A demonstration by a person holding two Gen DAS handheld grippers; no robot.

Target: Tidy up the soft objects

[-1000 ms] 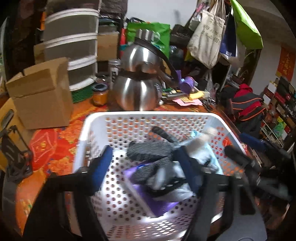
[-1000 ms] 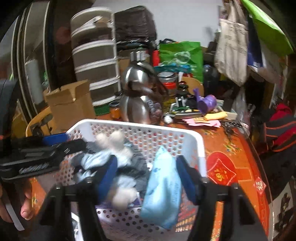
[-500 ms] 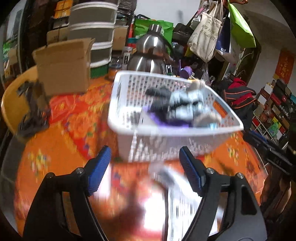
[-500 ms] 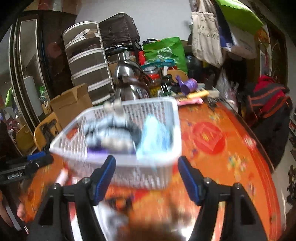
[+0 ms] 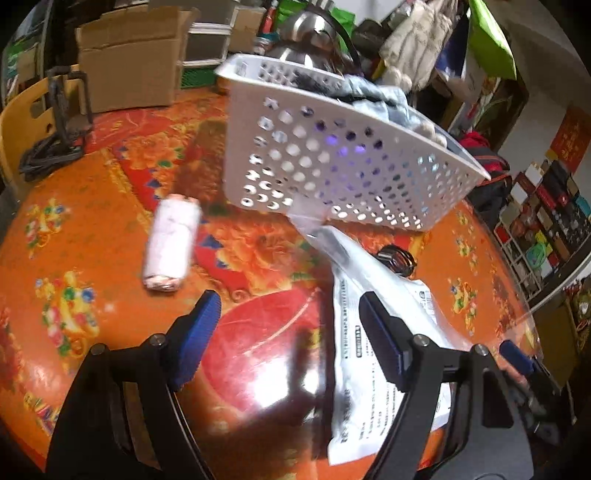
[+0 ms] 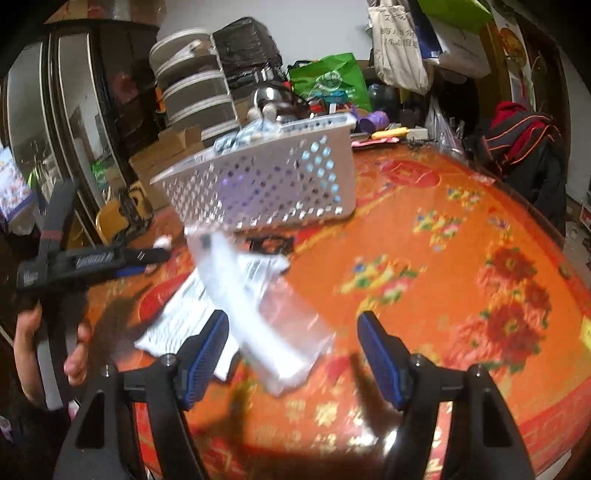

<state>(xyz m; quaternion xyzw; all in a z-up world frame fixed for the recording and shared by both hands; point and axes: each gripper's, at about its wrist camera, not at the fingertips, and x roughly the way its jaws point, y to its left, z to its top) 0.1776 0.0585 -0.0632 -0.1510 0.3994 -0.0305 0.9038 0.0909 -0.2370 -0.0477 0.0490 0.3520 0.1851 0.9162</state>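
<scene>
A white perforated basket (image 5: pixel 332 155) (image 6: pixel 266 184) stands on the orange table, and grey and pale-blue soft things heap above its rim. In front of it lie a rolled pink-white cloth (image 5: pixel 170 243), a printed white packet (image 5: pixel 376 332) (image 6: pixel 184 314) and a blurred clear plastic bag (image 6: pixel 266 314). My left gripper (image 5: pixel 291 332) is open over the table, its right finger above the packet's edge. My right gripper (image 6: pixel 293 347) is open too. The clear bag reaches between its fingers, and the pads do not press on it.
A black hair tie (image 5: pixel 397 258) lies beside the packet. A cardboard box (image 5: pixel 129 55), a steel kettle (image 5: pixel 310 29), drawers and bags crowd the table's far side. A hand (image 6: pixel 74 354) holds the left gripper (image 6: pixel 110 258) at the left of the right wrist view.
Both grippers drew back from above the basket and sank toward the table in front of it. The pale-blue pack seen between the right fingers stayed in the basket.
</scene>
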